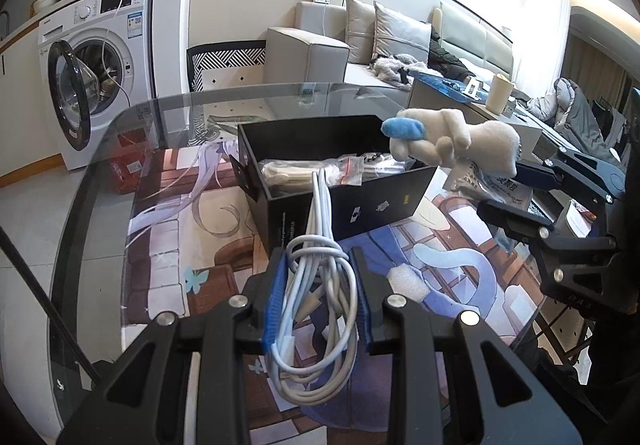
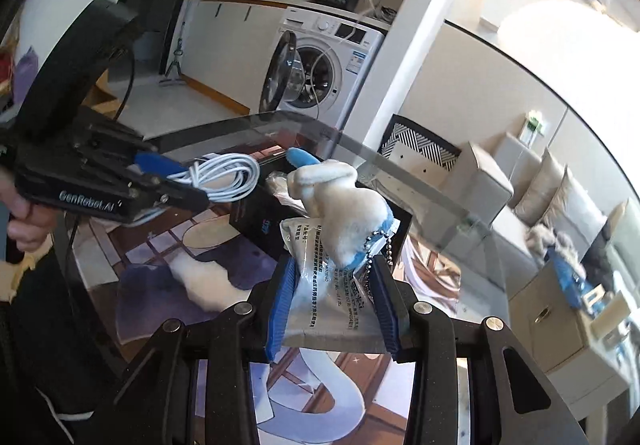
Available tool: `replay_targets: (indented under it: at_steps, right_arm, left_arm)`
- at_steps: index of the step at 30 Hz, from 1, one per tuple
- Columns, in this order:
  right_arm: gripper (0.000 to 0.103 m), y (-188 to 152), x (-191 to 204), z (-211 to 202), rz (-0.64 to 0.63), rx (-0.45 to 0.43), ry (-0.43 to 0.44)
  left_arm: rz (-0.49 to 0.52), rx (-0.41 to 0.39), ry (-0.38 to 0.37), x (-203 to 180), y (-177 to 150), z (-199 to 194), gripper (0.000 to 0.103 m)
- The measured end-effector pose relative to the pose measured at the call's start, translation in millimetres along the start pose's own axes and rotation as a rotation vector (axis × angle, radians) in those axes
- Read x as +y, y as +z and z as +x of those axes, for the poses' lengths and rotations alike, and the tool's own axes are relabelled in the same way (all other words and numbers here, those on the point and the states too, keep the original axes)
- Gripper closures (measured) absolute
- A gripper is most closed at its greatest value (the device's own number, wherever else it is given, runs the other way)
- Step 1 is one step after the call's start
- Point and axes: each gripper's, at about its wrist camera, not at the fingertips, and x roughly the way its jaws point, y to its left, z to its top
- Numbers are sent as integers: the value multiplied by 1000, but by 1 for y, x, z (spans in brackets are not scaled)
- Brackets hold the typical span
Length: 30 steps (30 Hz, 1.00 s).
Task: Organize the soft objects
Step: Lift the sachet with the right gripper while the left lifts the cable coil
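My left gripper point(image 1: 320, 265) is shut on a coiled white cable point(image 1: 320, 285) and holds it just in front of a black open box point(image 1: 360, 205). It also shows in the right wrist view point(image 2: 188, 181) with the cable point(image 2: 228, 177). My right gripper point(image 2: 334, 269) is shut on a white plush toy with blue tips point(image 2: 340, 205) together with a printed plastic packet point(image 2: 332, 297). In the left wrist view the right gripper point(image 1: 516, 185) holds the plush toy point(image 1: 448, 141) above the box's right end. The box holds bagged items point(image 1: 304, 173).
The box stands on a printed mat point(image 1: 192, 229) on a glass table point(image 1: 160, 105). A white foam piece point(image 1: 406, 279) lies on the mat. A washing machine point(image 1: 96, 69), a sofa point(image 1: 360, 45) and a cabinet point(image 2: 560, 317) stand beyond the table.
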Motion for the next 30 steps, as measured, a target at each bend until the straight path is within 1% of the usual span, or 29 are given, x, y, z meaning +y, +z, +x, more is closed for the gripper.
replay_targets:
  at_steps: [3, 6, 10, 15, 21, 23, 25, 28, 30]
  right_arm:
    - [64, 1, 6, -2, -29, 0, 5]
    - [64, 0, 3, -3, 0, -9, 63]
    - [64, -2, 1, -6, 11, -10, 74]
    - [64, 0, 0, -3, 10, -9, 88]
    - [64, 1, 0, -1, 5, -6, 100]
    - [64, -1, 8, 0, -53, 2, 68]
    - [64, -6, 23, 5, -149, 39, 23]
    - [64, -16, 33, 22, -215, 106, -42]
    - [64, -22, 36, 32, -239, 142, -56]
  left_arm:
    - [-4, -13, 6, 0, 1, -4, 74]
    - [-4, -17, 2, 0, 3, -6, 74]
    - [7, -9, 1, -1, 0, -6, 74]
    - [10, 33, 11, 0, -10, 4, 74]
    - [11, 25, 11, -1, -11, 5, 74]
    - [7, 19, 14, -1, -9, 4, 74]
    - [-1, 12, 16, 1, -7, 2, 74]
    - [-12, 8, 23, 4, -7, 1, 74]
    - [-17, 7, 24, 6, -8, 1, 74]
